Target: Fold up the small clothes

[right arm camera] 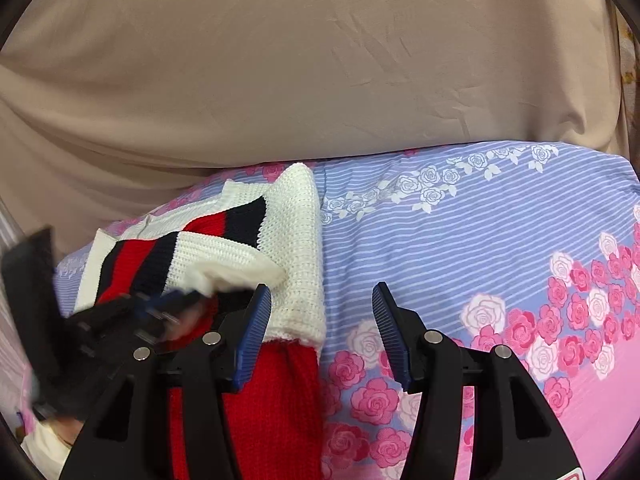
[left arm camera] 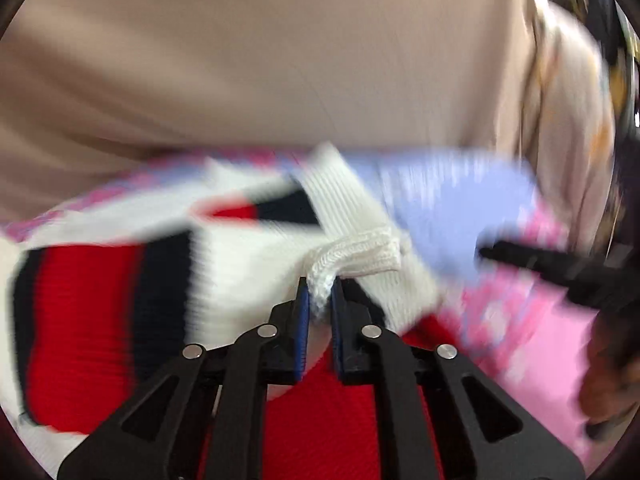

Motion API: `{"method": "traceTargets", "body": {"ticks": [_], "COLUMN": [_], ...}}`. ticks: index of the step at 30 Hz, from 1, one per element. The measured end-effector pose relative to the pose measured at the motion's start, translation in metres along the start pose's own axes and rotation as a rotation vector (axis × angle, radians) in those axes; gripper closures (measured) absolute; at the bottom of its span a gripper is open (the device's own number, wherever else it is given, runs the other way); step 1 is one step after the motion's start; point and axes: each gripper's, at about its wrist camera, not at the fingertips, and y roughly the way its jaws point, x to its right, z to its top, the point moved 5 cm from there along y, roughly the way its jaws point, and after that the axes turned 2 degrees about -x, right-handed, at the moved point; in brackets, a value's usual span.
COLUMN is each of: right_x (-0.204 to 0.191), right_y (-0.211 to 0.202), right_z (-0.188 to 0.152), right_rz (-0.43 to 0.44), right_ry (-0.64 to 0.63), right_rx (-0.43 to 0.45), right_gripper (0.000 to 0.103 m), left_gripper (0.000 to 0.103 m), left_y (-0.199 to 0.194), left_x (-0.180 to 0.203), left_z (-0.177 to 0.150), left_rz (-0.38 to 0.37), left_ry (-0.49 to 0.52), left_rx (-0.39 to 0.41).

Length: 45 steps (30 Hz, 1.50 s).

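Observation:
A knitted sweater, white with red and navy stripes and a red body, lies rumpled on a floral bedsheet. My left gripper is shut on a white ribbed edge of it, which bunches between the blue pads. In the right wrist view the sweater sits at centre left, a white sleeve folded over it. There the left gripper is a dark blur at the sweater's near side. My right gripper stands open just right of the sweater's white hem, nothing between its fingers.
The bedsheet, blue-striped with pink and white roses, stretches right of the sweater. A beige cloth covers the surface behind it. In the left wrist view the right gripper's black finger reaches in from the right edge.

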Motion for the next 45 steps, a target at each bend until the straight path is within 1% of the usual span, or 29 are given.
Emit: {"method": "traceTargets", "body": {"ticks": [1, 2, 4, 6, 9, 12, 15, 18, 19, 20, 21, 22, 23, 25, 26, 27, 28, 29, 30, 31, 33, 35, 36, 38, 40, 41, 43, 44, 45], "right_x": [-0.007, -0.017, -0.048, -0.091, -0.154, -0.218, -0.269, -0.308, -0.315, -0.321, -0.33, -0.336, -0.34, -0.358, -0.368, -0.377, -0.382, -0.383, -0.38, -0.374, -0.347, -0.306, -0.273, -0.218, -0.153, -0.134, -0.089, -0.071, -0.058], "right_y": [0.001, 0.004, 0.015, 0.032, 0.06, 0.093, 0.128, 0.166, 0.179, 0.186, 0.184, 0.181, 0.176, 0.156, 0.149, 0.153, 0.165, 0.182, 0.188, 0.187, 0.166, 0.142, 0.128, 0.109, 0.088, 0.08, 0.062, 0.055, 0.05], "right_z": [0.0, 0.001, 0.003, 0.006, 0.008, 0.009, 0.008, -0.004, -0.009, -0.012, -0.011, -0.008, -0.003, 0.011, 0.013, 0.012, 0.008, 0.001, -0.002, -0.002, 0.007, 0.019, 0.026, 0.032, 0.035, 0.034, 0.026, 0.02, 0.014], "right_rz": [0.014, 0.028, 0.073, 0.127, 0.181, 0.23, 0.264, 0.199, 0.162, 0.133, 0.127, 0.125, 0.141, 0.26, 0.3, 0.311, 0.298, 0.272, 0.247, 0.254, 0.309, 0.322, 0.303, 0.282, 0.207, 0.177, 0.125, 0.114, 0.112], "right_ry": [-0.026, -0.055, -0.129, -0.214, -0.323, -0.4, -0.445, -0.539, -0.568, -0.592, -0.624, -0.638, -0.624, -0.577, -0.57, -0.57, -0.572, -0.572, -0.569, -0.558, -0.485, -0.406, -0.353, -0.259, -0.171, -0.15, -0.094, -0.061, -0.037], "right_rx": [-0.003, -0.007, -0.023, -0.043, -0.081, -0.134, -0.202, -0.248, -0.27, -0.259, -0.226, -0.213, -0.198, -0.135, -0.115, -0.125, -0.165, -0.231, -0.241, -0.227, -0.178, -0.123, -0.094, -0.078, -0.058, -0.048, -0.04, -0.043, -0.05], "right_gripper": [0.05, 0.05, 0.05, 0.05, 0.051, 0.051, 0.052, 0.057, 0.076, 0.08, 0.081, 0.091, 0.095, 0.096, 0.095, 0.095, 0.091, 0.086, 0.086, 0.086, 0.083, 0.075, 0.073, 0.069, 0.068, 0.067, 0.065, 0.064, 0.064], "left_gripper": [0.094, 0.094, 0.094, 0.094, 0.094, 0.094, 0.094, 0.094, 0.094, 0.094, 0.094, 0.094, 0.094, 0.094, 0.094, 0.094, 0.094, 0.094, 0.094, 0.094, 0.094, 0.094, 0.094, 0.094, 0.094, 0.09, 0.074, 0.059, 0.056], "left_y": [-0.023, -0.059, -0.121, -0.181, -0.26, -0.31, -0.337, -0.345, -0.343, -0.344, -0.341, -0.338, -0.338, -0.332, -0.329, -0.326, -0.319, -0.311, -0.302, -0.294, -0.273, -0.254, -0.239, -0.212, -0.174, -0.146, -0.095, -0.069, -0.055], "left_x": [-0.017, -0.043, -0.083, -0.118, -0.154, -0.172, -0.179, -0.174, -0.171, -0.169, -0.166, -0.164, -0.163, -0.158, -0.155, -0.156, -0.15, -0.143, -0.136, -0.129, -0.113, -0.101, -0.092, -0.074, -0.053, -0.037, -0.019, -0.011, -0.011], "left_z": [0.01, 0.023, 0.04, 0.052, 0.064, 0.07, 0.071, 0.072, 0.071, 0.07, 0.069, 0.068, 0.069, 0.07, 0.071, 0.072, 0.073, 0.072, 0.072, 0.071, 0.069, 0.067, 0.068, 0.072, 0.077, 0.076, 0.061, 0.045, 0.033], "left_rz": [-0.013, -0.022, 0.022, 0.119, 0.272, 0.39, 0.426, 0.454, 0.454, 0.449, 0.44, 0.432, 0.423, 0.39, 0.364, 0.343, 0.323, 0.31, 0.297, 0.285, 0.257, 0.231, 0.204, 0.157, 0.097, 0.062, -0.016, -0.043, -0.045], "left_ry": [-0.058, -0.144, -0.237, -0.285, -0.318, -0.319, -0.333, -0.31, -0.301, -0.296, -0.288, -0.282, -0.278, -0.266, -0.264, -0.261, -0.255, -0.245, -0.23, -0.216, -0.185, -0.167, -0.158, -0.15, -0.132, -0.115, -0.092, -0.099, -0.107], "left_rx": [0.051, 0.123, 0.245, 0.358, 0.491, 0.569, 0.607, 0.621, 0.619, 0.615, 0.604, 0.596, 0.592, 0.576, 0.566, 0.555, 0.539, 0.524, 0.506, 0.486, 0.443, 0.412, 0.388, 0.355, 0.303, 0.254, 0.132, 0.056, 0.018]}}
